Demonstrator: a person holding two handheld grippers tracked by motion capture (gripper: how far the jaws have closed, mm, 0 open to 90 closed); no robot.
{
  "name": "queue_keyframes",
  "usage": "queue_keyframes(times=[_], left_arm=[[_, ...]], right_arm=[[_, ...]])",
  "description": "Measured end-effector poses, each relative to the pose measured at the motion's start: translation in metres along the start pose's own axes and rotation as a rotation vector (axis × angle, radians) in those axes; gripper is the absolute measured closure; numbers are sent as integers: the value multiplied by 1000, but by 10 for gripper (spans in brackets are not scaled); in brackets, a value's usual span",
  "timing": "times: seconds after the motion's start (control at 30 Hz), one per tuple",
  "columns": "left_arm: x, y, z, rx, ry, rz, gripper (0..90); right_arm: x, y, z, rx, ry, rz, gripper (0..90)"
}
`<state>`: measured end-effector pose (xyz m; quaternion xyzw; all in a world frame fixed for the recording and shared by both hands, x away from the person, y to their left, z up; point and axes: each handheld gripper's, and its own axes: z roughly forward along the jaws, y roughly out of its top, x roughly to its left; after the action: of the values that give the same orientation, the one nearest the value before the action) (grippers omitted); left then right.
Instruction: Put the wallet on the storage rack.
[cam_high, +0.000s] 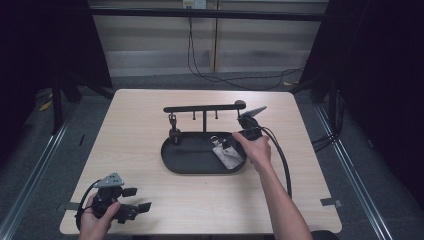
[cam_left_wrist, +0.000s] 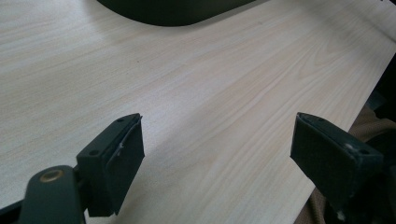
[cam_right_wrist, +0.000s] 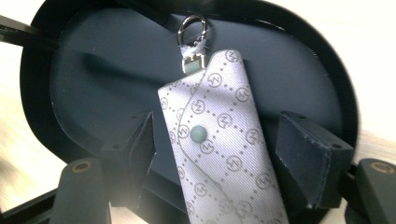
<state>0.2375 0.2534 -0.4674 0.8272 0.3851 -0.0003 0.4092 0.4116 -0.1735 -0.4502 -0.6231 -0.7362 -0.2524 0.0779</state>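
Observation:
A pale patterned key pouch with a snap button and a metal clasp lies flat in the black oval tray. My right gripper straddles the pouch, with a thin gap showing at each pad, so it stands open. From above, the pouch lies in the right part of the tray, and the right gripper reaches down onto it. Near the table's front left corner my left gripper rests in a hand. Its jaws are wide apart with only bare wood between them.
A black stand with a hook rail rises from the tray's back edge, and a small dark item hangs from its left hook. The tray's rim shows at the top of the left gripper view. Cables run across the floor behind the table.

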Motion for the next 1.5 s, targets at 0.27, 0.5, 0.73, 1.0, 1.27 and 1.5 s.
queue_keyframes(times=[0.27,0.5,0.73,1.0,1.27,1.5], left_arm=[[0,0,0,2,2,-3,173],[4,-1,0,2,17,-30,173],[5,-1,-3,-12,14,-37,173],[7,-2,-5,-20,39,-38,216],[7,-1,-5,-18,46,-44,216],[8,-1,-6,-27,34,-41,213]], right_arm=[[5,-4,-13,-10,-40,-84,274],[5,-14,-22,-35,-46,-115,277],[0,-28,-31,-101,-50,-135,267],[-3,-54,-33,-195,-77,-191,267],[-7,-68,-38,-227,-78,-226,267],[-13,-96,-42,-282,-76,-253,261]])
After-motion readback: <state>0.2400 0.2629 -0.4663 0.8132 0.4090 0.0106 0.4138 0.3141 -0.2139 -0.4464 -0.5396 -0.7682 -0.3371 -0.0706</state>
